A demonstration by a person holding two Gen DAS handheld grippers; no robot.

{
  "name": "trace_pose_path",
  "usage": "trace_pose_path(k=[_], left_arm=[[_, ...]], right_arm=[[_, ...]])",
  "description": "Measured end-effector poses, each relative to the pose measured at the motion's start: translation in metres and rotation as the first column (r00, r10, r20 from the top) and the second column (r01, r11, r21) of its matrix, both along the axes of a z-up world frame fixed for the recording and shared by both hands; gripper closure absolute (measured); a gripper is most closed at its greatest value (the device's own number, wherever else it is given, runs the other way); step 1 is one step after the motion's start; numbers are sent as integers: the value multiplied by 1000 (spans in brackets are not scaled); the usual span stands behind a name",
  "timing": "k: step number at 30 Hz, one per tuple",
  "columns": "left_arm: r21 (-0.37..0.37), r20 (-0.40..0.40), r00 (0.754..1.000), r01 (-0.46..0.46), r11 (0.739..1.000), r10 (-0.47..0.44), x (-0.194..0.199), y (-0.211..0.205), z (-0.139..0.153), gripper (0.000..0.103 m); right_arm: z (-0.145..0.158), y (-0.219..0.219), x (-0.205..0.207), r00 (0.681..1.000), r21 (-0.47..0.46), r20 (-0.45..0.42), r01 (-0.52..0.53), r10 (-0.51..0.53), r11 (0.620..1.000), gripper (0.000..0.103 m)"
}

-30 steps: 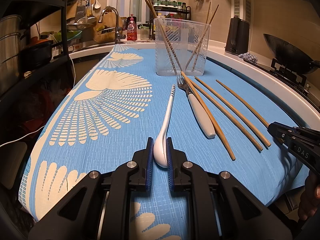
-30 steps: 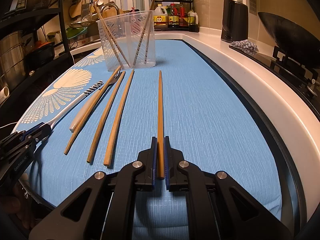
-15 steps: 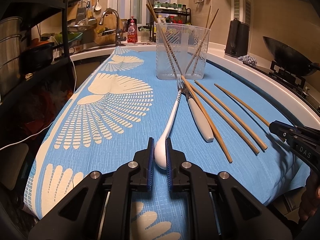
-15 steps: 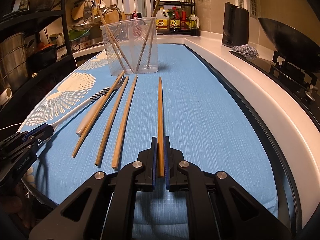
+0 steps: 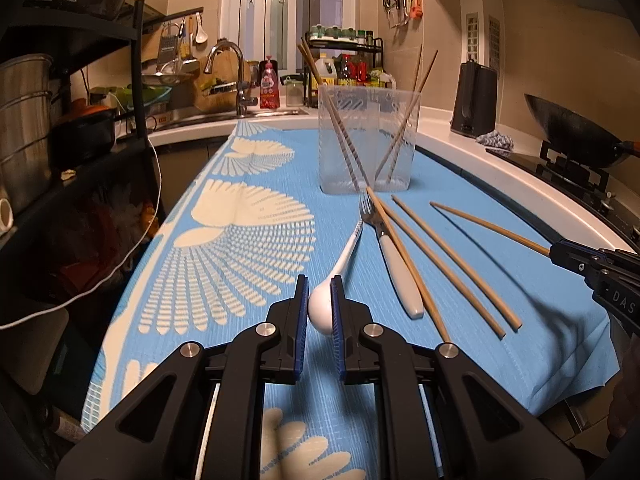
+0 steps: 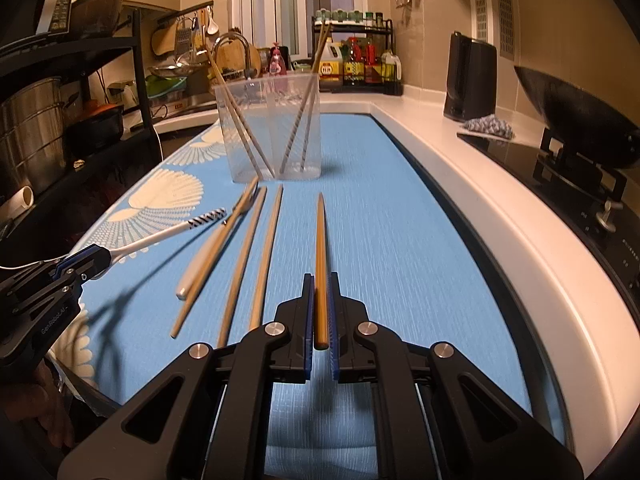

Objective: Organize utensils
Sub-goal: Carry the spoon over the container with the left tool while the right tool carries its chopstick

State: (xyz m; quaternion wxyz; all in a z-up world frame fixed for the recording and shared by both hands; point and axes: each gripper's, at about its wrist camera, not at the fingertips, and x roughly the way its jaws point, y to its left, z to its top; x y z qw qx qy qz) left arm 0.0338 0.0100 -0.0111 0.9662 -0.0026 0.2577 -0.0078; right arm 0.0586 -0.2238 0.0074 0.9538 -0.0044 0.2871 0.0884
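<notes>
Home kitchen: faucet (image 5: 228, 68), wok (image 5: 576, 136), spice rack (image 6: 356, 60)

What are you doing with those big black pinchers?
A person is tidying utensils. The left gripper is shut on a white spoon, and the right gripper is shut on one chopstick. A fork and three chopsticks lie on the blue cloth. The clear cup holds four chopsticks.

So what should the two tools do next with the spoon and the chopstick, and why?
Probably carry both forward over the clear container and drop them in. The left tool is shut on the white spoon, the right tool on a chopstick, and the container already holds chopsticks.
</notes>
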Motion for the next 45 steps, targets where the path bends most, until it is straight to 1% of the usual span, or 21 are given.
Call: trace_pose_path(k=[9, 16, 23, 25, 30, 35, 40, 45], left_arm=[[21, 86, 996, 10, 1000, -12, 10, 2, 38, 91], [39, 162, 987, 4, 999, -11, 25, 5, 77, 91], [22, 194, 981, 8, 1000, -12, 49, 8, 110, 91], [13, 185, 982, 18, 1000, -20, 55, 8, 117, 91], [3, 100, 994, 52, 999, -52, 76, 4, 129, 91], [3, 30, 997, 71, 997, -71, 93, 5, 145, 91], [-11, -4, 997, 83, 997, -83, 103, 9, 159, 91], [-25, -21, 996, 90, 996, -90, 116, 14, 173, 91]], right_arm=[[50, 1, 4, 994, 3, 104, -17, 17, 1000, 97], [94, 6, 15, 982, 8, 185, -41, 39, 999, 97], [136, 9, 35, 969, 19, 240, -55, 49, 998, 97], [145, 11, 40, 968, 18, 243, -66, 60, 998, 97], [159, 20, 53, 970, 11, 228, -93, 88, 996, 97], [169, 27, 63, 970, -10, 214, -115, 114, 993, 97], [181, 30, 70, 972, -3, 197, -134, 132, 991, 97], [201, 31, 79, 968, -24, 207, -143, 145, 989, 97]])
